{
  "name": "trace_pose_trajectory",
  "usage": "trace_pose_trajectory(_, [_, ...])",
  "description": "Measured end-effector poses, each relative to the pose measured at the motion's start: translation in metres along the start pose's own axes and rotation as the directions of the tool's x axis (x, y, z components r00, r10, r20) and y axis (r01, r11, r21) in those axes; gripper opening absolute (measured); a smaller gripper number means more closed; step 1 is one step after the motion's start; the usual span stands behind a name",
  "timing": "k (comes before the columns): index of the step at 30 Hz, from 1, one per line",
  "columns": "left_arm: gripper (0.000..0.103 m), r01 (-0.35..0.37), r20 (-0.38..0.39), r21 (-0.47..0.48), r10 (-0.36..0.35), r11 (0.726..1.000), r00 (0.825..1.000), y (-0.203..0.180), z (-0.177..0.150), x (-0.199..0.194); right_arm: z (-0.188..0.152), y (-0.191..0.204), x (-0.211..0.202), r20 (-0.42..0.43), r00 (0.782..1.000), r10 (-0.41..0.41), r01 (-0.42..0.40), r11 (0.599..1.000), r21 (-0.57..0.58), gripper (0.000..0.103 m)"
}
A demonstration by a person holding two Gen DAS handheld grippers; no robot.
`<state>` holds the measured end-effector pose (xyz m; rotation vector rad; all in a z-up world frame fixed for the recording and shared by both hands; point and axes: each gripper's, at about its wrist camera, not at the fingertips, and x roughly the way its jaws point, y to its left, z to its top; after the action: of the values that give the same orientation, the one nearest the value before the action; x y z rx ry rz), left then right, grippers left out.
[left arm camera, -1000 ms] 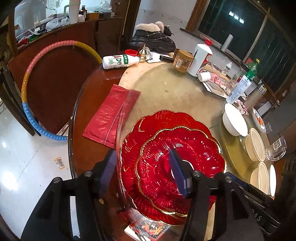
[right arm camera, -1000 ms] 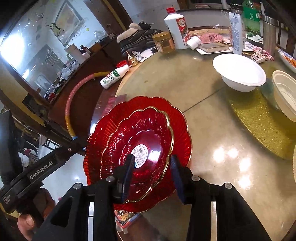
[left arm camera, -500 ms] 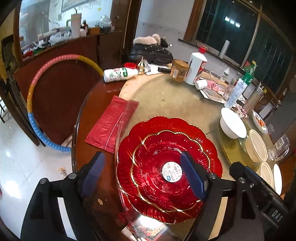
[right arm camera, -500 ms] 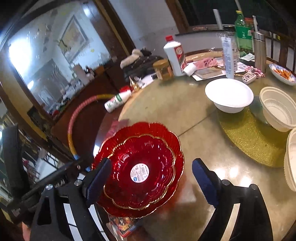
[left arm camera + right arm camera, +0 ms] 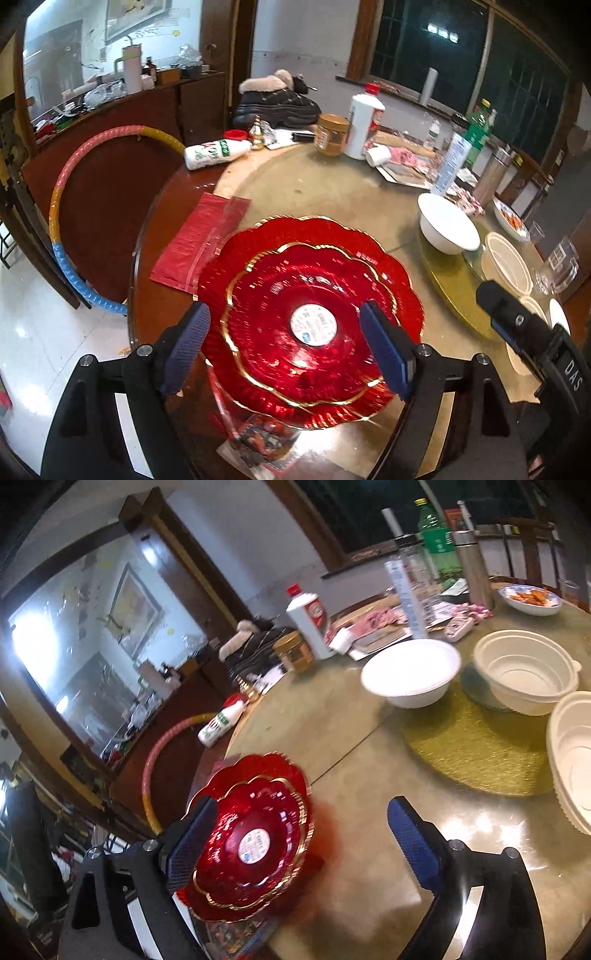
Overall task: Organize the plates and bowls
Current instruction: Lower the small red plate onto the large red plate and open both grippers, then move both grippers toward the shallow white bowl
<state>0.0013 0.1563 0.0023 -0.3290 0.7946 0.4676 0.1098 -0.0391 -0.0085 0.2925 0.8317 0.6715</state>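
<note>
The left hand-held gripper (image 5: pixel 284 343) is held spread wide above the stacked red plates, nothing being pinched; the right hand-held gripper (image 5: pixel 299 840) is likewise spread and empty. The small red plate (image 5: pixel 295 325), marked by a round white sticker, is nested in the large red plate (image 5: pixel 388 266) at the near edge of the counter (image 5: pixel 317 195). A red plastic bag (image 5: pixel 199 240) is laid just beside them. Farther off, a white bowl (image 5: pixel 410 672) is seen empty, with two empty ribbed plastic bowls (image 5: pixel 524 675) near it on a gold mat (image 5: pixel 472 753). At the far edge, orange food is held in a small dish (image 5: pixel 532 600).
</note>
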Motion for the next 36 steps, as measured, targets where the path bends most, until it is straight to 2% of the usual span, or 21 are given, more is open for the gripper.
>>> trace_pose_trajectory(6, [0.084, -0.005, -0.017, 0.085, 0.007, 0.996, 1.0, -0.027, -0.003, 0.007, 0.001, -0.022, -0.004, 0.004, 1.0, -0.024, 0.024, 0.999, 0.03, 0.096])
trace_pose_trajectory(15, [0.084, -0.014, -0.027, 0.157, 0.019, 0.987, 0.999, -0.051, -0.01, 0.014, 0.001, -0.046, -0.01, 0.022, 0.999, -0.033, 0.031, 0.995, 0.092, 0.096])
trace_pose_trajectory(21, [0.084, -0.02, -0.016, 0.184, 0.023, 0.983, 1.0, -0.059, -0.015, 0.013, 0.0, -0.054, -0.008, 0.028, 0.999, -0.029, 0.025, 0.993, 0.119, 0.096])
trace_pose_trajectory(29, [0.084, 0.008, -0.013, 0.197, -0.005, 0.98, 1.0, -0.071, -0.02, 0.016, -0.004, -0.076, -0.002, 0.018, 0.999, -0.038, 0.034, 0.98, 0.194, 0.096])
trace_pose_trajectory(36, [0.084, 0.027, -0.015, 0.215, -0.025, 0.976, 1.0, -0.085, -0.021, 0.018, -0.004, -0.083, -0.005, 0.032, 0.999, -0.027, 0.02, 0.976, 0.216, 0.096])
